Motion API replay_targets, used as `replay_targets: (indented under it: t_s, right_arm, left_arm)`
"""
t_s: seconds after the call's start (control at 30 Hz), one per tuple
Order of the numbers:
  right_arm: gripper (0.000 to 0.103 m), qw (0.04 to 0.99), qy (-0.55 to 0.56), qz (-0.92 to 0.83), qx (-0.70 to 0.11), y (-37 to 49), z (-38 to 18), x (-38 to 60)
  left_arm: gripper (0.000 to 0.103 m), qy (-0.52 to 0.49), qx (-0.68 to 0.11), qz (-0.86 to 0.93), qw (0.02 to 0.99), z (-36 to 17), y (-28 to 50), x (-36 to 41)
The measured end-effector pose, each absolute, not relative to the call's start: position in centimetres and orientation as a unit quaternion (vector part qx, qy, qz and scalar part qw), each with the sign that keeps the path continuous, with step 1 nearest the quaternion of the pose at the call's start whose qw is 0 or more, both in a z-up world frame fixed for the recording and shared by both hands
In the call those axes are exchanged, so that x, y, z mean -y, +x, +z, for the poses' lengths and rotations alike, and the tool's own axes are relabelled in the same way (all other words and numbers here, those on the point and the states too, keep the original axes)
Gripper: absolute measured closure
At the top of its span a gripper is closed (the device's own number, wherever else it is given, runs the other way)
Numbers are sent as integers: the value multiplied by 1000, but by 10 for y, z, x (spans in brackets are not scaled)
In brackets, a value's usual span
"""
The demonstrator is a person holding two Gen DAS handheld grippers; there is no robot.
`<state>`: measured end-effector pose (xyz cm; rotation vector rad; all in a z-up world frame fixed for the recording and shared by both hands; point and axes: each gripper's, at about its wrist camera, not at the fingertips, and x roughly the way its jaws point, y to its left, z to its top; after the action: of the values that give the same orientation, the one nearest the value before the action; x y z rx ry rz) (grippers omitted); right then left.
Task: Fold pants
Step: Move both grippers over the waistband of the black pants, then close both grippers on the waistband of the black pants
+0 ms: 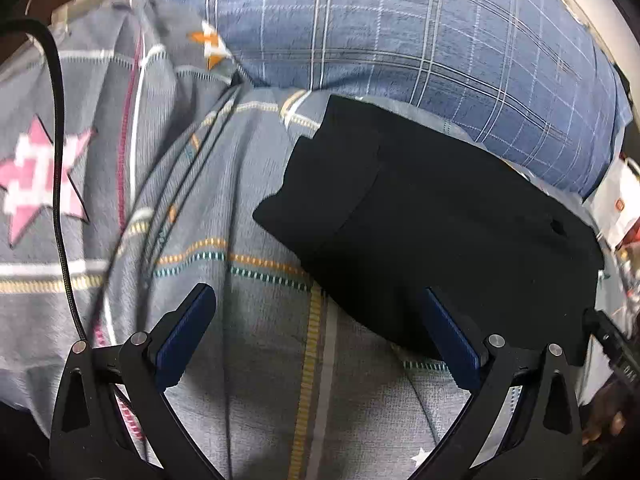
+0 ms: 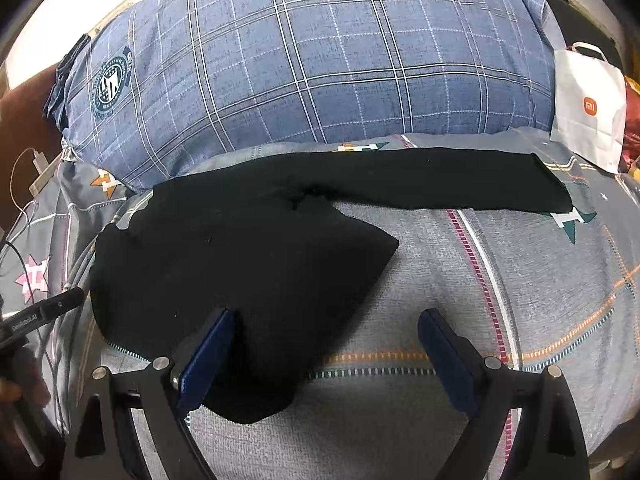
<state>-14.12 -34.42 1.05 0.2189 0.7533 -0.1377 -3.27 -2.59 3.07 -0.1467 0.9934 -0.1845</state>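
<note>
Item: black pants [image 2: 240, 256] on a bed, grey patterned bedsheet [image 2: 460, 280].

Left wrist view: left hand-held gripper [image 1: 316, 296] spread wide, empty, over the bedsheet [image 1: 240, 320]; pants [image 1: 440, 232] lie under its right finger; blue plaid pillow [image 1: 400, 32] beyond; black cable [image 1: 60, 200] at left.
Right wrist view: right hand-held gripper [image 2: 326, 318] released, grasping nothing, above the pants' near edge; one leg stretches along the pillow [image 2: 320, 60]; white paper bag [image 2: 588, 108] at the bed's far right corner.
</note>
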Motion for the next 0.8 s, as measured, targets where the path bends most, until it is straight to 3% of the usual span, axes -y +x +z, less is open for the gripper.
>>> replay_targets:
  t_s: [0.37, 0.4, 0.47, 0.53, 0.57, 0.63, 0.67, 0.7, 0.8]
  right_arm:
    - [11, 917, 122, -62, -375, -131, -1, 351]
    - [11, 916, 125, -60, -375, -128, -3, 352]
    - [11, 917, 130, -52, -374, -123, -6, 353]
    - [28, 920, 137, -26, -366, -117, -7, 352]
    - [49, 921, 139, -12, -364, -114, -7, 351]
    - [60, 925, 131, -9, -356, -112, -3, 346]
    - [72, 927, 128, -3, -353, -112, 1, 344]
    - [78, 929, 122, 4, -348, -113, 9, 340]
    - [81, 936, 113, 34, -332, -122, 31, 327]
  left_arm:
    - [1, -79, -488, -90, 864, 17, 4, 39]
    - [8, -76, -482, -99, 867, 17, 6, 44]
    - [34, -66, -473, -113, 871, 19, 8, 52]
    - [81, -47, -467, -125, 874, 24, 10, 61]
    - [86, -45, -467, -144, 871, 27, 12, 66]
    - [90, -47, -462, -153, 872, 35, 11, 69]
    - [90, -50, -455, -160, 874, 41, 9, 67]
    - [91, -58, -446, -167, 877, 50, 6, 61]
    - [91, -81, -426, -180, 883, 75, -9, 38]
